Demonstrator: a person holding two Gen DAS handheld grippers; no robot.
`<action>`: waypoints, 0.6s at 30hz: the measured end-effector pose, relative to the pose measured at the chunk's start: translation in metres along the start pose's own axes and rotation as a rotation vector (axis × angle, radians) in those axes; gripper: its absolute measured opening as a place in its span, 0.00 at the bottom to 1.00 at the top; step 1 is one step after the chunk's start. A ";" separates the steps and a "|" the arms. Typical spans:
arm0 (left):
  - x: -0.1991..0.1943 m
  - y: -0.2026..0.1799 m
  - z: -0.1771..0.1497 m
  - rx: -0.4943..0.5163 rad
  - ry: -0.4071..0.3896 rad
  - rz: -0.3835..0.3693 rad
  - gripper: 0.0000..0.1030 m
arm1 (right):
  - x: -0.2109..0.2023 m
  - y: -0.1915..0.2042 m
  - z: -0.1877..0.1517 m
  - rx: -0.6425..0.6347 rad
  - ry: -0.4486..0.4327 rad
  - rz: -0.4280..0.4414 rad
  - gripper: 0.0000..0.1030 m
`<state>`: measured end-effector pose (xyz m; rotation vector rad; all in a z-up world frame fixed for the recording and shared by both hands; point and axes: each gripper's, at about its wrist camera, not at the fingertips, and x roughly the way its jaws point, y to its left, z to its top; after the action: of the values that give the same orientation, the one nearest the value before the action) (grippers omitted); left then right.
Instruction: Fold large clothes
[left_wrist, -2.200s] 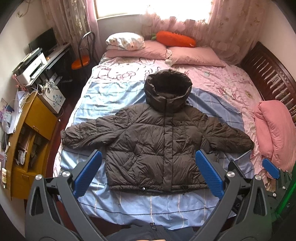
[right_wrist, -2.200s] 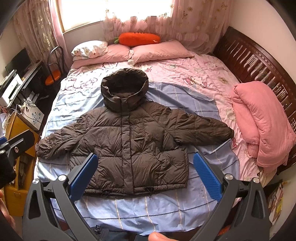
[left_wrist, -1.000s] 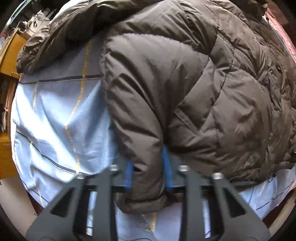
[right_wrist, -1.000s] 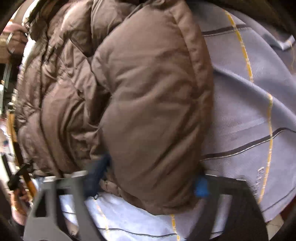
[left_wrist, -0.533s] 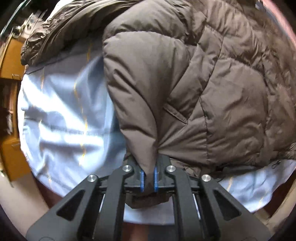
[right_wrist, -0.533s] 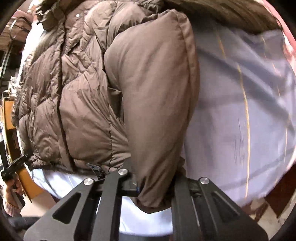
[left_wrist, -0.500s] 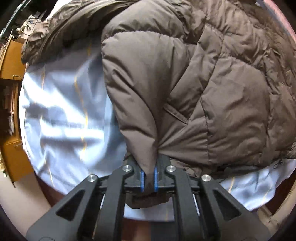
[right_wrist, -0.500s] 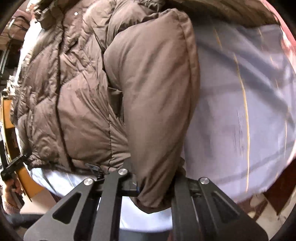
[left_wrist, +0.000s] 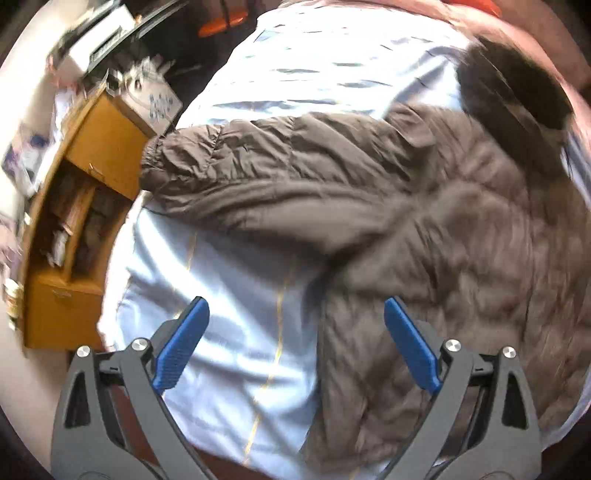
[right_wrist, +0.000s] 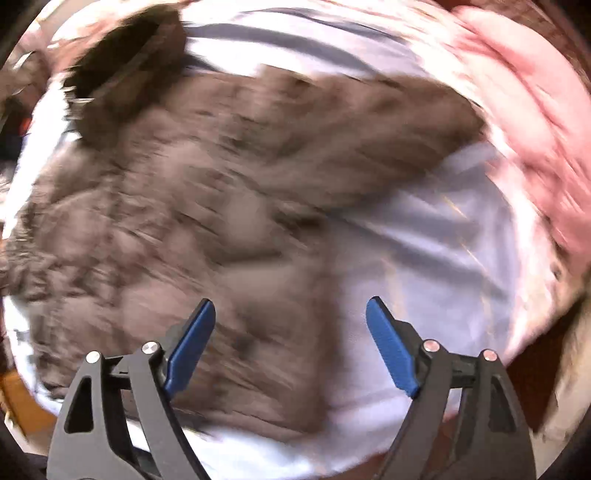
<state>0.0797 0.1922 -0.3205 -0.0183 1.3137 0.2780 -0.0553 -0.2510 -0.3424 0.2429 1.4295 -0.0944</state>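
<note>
A brown hooded puffer jacket (left_wrist: 424, 229) lies flat on the light blue sheet (left_wrist: 229, 295) of the bed, its left sleeve (left_wrist: 236, 173) stretched out toward the bed's edge. My left gripper (left_wrist: 295, 339) is open and empty above the jacket's lower left corner. In the right wrist view, which is blurred, the jacket (right_wrist: 184, 206) fills the left half with its dark hood (right_wrist: 125, 62) at the top. My right gripper (right_wrist: 290, 341) is open and empty above the jacket's lower right corner and the sheet (right_wrist: 436, 236).
A yellow wooden cabinet (left_wrist: 77, 221) with open shelves stands beside the bed on the left, with a cluttered desk (left_wrist: 96, 48) behind it. A pink rolled quilt (right_wrist: 524, 122) lies on the bed's right side.
Both grippers were shut on the jacket's bottom corners half a second ago. Both have opened, let go and pulled back up. The jacket has dropped flat on the sheet.
</note>
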 end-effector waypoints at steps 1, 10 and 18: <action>0.014 0.003 0.013 -0.046 0.015 -0.026 0.94 | 0.008 0.041 0.016 -0.069 -0.030 0.036 0.81; 0.146 -0.052 0.066 -0.057 0.102 -0.091 0.71 | 0.090 0.341 0.044 -0.316 -0.009 0.201 0.75; 0.185 -0.007 0.080 -0.039 0.123 -0.082 0.88 | 0.157 0.320 0.054 -0.282 0.076 -0.003 0.89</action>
<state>0.1988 0.2344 -0.4777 -0.1234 1.4258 0.2358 0.0864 0.0610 -0.4557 0.0126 1.4994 0.1148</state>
